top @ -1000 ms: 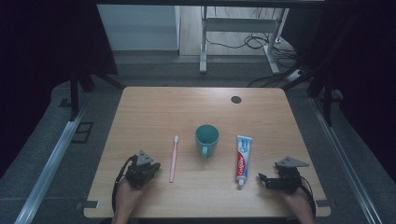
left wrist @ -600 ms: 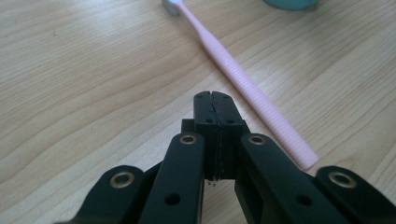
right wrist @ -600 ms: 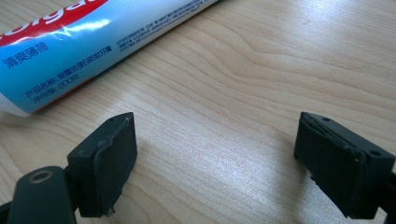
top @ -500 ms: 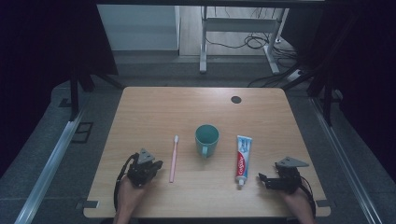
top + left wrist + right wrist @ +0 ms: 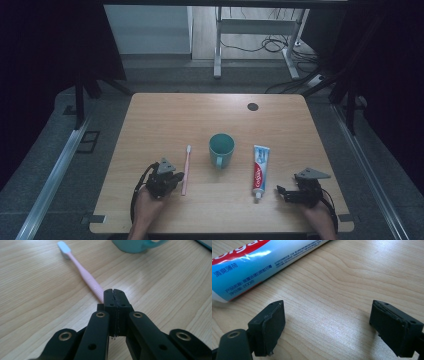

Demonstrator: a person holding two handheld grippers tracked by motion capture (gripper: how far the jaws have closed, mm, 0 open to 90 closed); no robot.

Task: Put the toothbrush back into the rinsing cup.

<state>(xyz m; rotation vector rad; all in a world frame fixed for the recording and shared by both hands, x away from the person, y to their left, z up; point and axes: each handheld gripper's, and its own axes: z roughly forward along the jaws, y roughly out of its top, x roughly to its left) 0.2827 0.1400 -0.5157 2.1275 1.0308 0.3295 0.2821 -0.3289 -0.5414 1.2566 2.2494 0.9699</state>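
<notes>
- The left gripper point(image 5: 115, 293) was seen pressed together, with the pink toothbrush point(image 5: 82, 271) running from its tips toward the frame's upper left.
- The right gripper point(image 5: 325, 325) was held wide apart, with the toothpaste tube point(image 5: 254, 265) at the upper left.

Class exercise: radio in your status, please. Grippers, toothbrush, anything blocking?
Left gripper shut, empty, by toothbrush handle. Right gripper open, beside toothpaste tube. Toothbrush flat on table, untouched. Mug alongside, not blocking.

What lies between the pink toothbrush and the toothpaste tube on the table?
In the high view, a teal mug stands between the pink toothbrush and the white-and-blue toothpaste tube.
</notes>
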